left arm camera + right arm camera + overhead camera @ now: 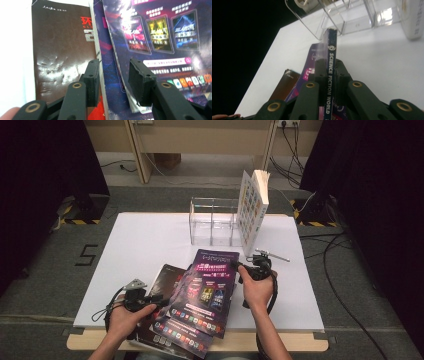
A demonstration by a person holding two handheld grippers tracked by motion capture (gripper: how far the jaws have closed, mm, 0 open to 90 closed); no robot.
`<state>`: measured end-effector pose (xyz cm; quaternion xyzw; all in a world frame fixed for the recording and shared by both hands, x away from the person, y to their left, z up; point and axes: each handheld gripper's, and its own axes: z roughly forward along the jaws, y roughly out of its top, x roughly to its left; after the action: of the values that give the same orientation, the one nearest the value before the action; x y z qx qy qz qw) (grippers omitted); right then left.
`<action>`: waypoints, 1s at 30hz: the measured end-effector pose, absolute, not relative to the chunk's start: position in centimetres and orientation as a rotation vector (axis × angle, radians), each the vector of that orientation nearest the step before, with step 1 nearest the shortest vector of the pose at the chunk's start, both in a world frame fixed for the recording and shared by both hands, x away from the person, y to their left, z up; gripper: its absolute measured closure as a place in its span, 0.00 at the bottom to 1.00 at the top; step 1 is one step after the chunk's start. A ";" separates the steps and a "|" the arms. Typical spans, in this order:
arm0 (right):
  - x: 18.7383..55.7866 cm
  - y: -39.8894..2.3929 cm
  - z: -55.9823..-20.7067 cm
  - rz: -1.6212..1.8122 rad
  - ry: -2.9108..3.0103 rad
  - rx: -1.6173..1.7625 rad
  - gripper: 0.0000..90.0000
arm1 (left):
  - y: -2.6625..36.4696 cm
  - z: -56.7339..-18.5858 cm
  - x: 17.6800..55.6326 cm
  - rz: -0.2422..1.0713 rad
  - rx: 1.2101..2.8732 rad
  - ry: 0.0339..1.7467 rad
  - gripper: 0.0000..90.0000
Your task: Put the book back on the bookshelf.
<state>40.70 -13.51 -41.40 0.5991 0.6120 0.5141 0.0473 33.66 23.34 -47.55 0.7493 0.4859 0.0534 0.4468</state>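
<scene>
White sheeting covers the tabletop [150, 240], with grey floor and dark curtains around it. At the near edge, a loose pile of magazines lies flat. The left gripper [142, 299] is at the left side of the pile; in the left gripper view its jaws stand partly apart, with the edge of a purple magazine between them and the pads not pressing on it, beside the brown-covered magazine [62, 50].

The right gripper [256, 269] is at the right side of the pile. Its jaws are closed narrow on the spine of the top purple magazine [207, 290], where the right gripper view shows the words "SCIENCE FICTION WORLD" [331, 75].

I judge that the step in hand is lifting this magazine off the pile. Its long axis runs from near to far, the top edge pointing toward the clear acrylic rack [212, 222] at the far middle, and the held spine side seems a little raised. A thick book [252, 210] already stands upright just right of the rack.

The next move probably calls for turning the magazine upright, spine down or sideways, then carrying it far and lowering it into an empty compartment without hitting the thin walls.
</scene>
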 end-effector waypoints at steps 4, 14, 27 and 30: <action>40.5 -13.5 -40.6 1.549 1.854 1.779 0.94 | 23.3 -47.6 33.7 0.133 1.853 1.204 0.67; 40.2 -13.7 -38.5 1.499 1.788 1.670 0.94 | 23.3 -47.6 33.7 0.140 1.848 1.202 0.67; 40.3 -14.2 -35.8 1.466 1.680 1.560 0.94 | 23.2 -47.7 33.7 0.138 1.846 1.205 0.67; 40.4 -14.3 -35.4 1.460 1.662 1.545 0.94 | 23.3 -47.7 33.7 0.138 1.844 1.207 0.67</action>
<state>40.43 -14.30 -35.37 0.5587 0.6009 0.5277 0.2198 33.71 23.27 -47.72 0.7458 0.4880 0.0559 0.4500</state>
